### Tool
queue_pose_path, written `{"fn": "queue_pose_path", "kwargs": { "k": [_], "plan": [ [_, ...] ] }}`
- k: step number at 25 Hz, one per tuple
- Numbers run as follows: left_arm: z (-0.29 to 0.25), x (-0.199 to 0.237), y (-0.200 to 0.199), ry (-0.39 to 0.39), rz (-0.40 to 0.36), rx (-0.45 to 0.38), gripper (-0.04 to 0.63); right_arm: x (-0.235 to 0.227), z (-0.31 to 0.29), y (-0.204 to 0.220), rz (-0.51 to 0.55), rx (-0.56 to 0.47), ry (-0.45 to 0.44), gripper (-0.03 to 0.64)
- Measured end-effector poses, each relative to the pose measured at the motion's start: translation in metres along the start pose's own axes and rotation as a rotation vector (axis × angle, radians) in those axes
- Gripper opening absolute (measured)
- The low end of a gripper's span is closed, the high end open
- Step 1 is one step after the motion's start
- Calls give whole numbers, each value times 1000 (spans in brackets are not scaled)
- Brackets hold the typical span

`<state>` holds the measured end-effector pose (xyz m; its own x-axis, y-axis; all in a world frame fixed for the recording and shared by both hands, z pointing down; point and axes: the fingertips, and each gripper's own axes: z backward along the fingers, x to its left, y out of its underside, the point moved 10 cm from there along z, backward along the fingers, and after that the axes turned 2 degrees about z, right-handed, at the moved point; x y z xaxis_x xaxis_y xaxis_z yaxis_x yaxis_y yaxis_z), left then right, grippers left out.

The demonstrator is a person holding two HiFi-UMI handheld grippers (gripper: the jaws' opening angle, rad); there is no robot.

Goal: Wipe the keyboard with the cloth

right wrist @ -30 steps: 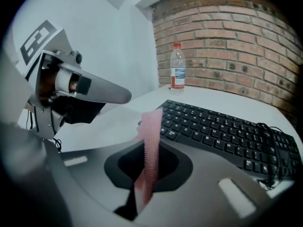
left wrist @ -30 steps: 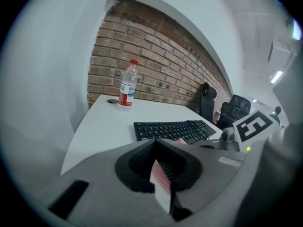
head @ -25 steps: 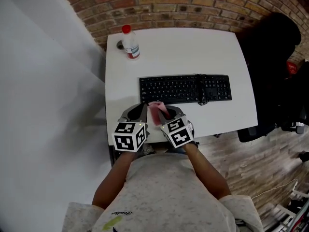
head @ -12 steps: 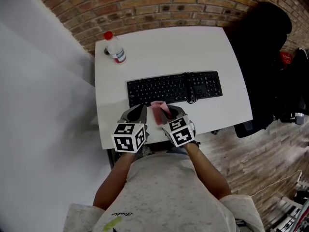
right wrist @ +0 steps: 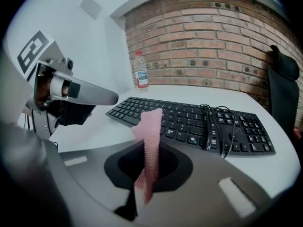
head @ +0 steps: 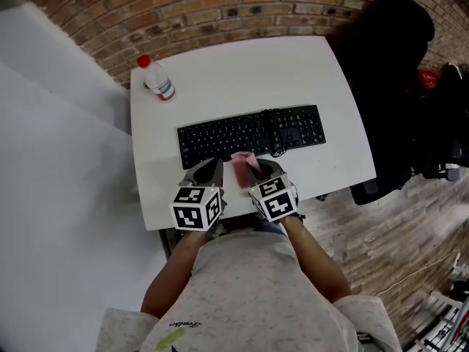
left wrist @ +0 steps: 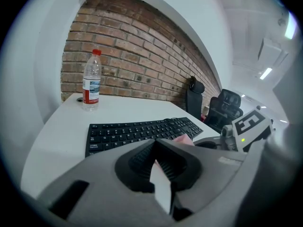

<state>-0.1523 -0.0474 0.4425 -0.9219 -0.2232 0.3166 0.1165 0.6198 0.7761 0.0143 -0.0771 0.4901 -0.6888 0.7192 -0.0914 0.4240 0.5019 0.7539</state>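
A black keyboard (head: 249, 136) lies across the white table (head: 242, 72), with its cable (head: 275, 136) looped over the keys. Both grippers hover side by side at the table's near edge, just in front of the keyboard. My right gripper (head: 256, 169) is shut on a pink cloth (head: 241, 168). In the right gripper view the cloth (right wrist: 150, 141) stands up as a narrow strip between the jaws, short of the keyboard (right wrist: 199, 119). My left gripper (head: 213, 166) is shut with nothing in it. In the left gripper view its tips (left wrist: 154, 148) meet in front of the keyboard (left wrist: 137, 129).
A plastic water bottle (head: 157, 78) with a red cap stands at the table's far left corner. A black office chair (head: 396, 86) is beside the table's right edge. A brick wall (head: 242, 6) runs behind the table, and wooden floor (head: 388, 233) lies to the right.
The head view has swung, so table and keyboard sit further left in frame. Both grippers now stand further right along the keyboard's front edge. The cloth stays held.
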Motion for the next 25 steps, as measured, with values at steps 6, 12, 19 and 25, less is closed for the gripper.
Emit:
{"fn": "queue_pose_path", "kwargs": {
  "k": [6, 12, 19, 25],
  "plan": [
    [-15, -14, -2, 26, -12, 10, -5, -16, 9, 7, -14, 1, 26, 23],
    [-25, -26, -6, 48, -28, 19, -5, -29, 18, 12, -37, -4, 51, 23],
    [-38, -38, -11, 78, -35, 28, -5, -47, 29, 21, -56, -8, 94, 23],
    [-50, -52, -14, 105, -46, 34, -5, -64, 41, 27, -78, -2, 122, 23]
  ]
}}
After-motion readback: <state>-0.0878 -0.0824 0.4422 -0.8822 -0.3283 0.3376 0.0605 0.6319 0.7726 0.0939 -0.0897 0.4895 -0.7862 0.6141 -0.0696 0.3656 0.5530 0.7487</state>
